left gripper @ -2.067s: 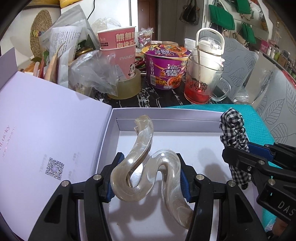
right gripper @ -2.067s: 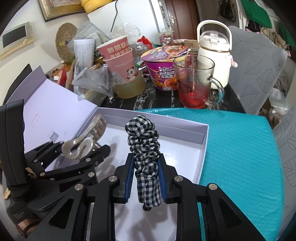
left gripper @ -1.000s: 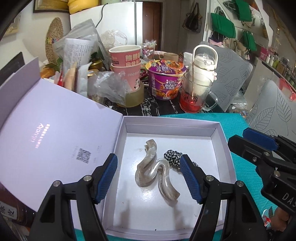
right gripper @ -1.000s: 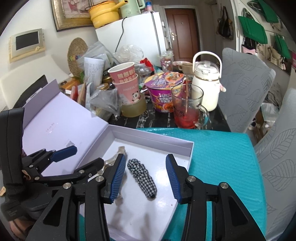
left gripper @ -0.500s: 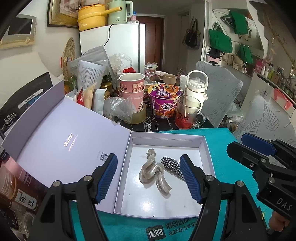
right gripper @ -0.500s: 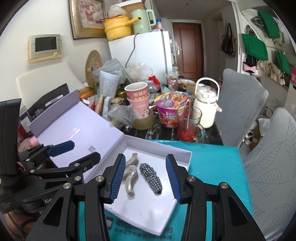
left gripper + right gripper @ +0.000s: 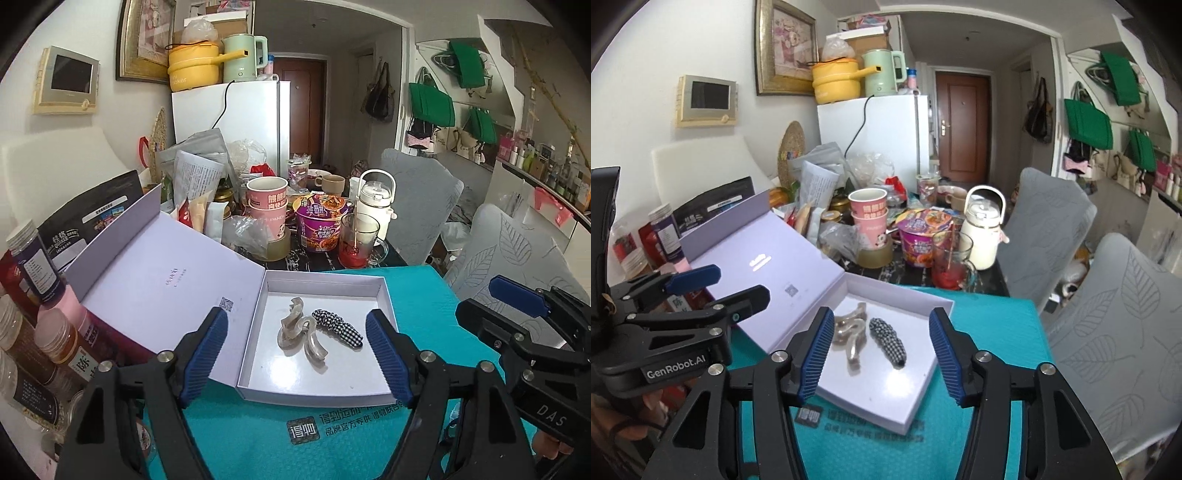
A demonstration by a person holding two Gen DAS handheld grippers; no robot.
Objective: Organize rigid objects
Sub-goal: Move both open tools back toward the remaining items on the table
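Observation:
A pearly wavy hair claw (image 7: 299,334) (image 7: 851,338) and a black-and-white checked hair clip (image 7: 338,328) (image 7: 888,341) lie side by side in the open white box (image 7: 384,295) (image 7: 916,398) on the teal mat. My left gripper (image 7: 297,360) hovers high above and in front of the box, its jaws opening, nothing between them. My right gripper (image 7: 879,354) also hangs above the box, its jaws opening and empty. The box lid (image 7: 162,280) (image 7: 764,254) stands tilted open to the left. Each gripper shows in the other's view: the right gripper (image 7: 517,321), the left gripper (image 7: 713,291).
Behind the box crowd a purple noodle bowl (image 7: 319,227), stacked pink cups (image 7: 266,203), a tape roll (image 7: 279,251), a glass mug of red drink (image 7: 356,240) and a white jug (image 7: 375,206). Jars (image 7: 29,266) line the left. Grey chairs (image 7: 1108,332) stand on the right.
Both grippers let go of the hair claw and the checked clip, which now lie in the box. Both have pulled back and up, and their jaws stand wider.

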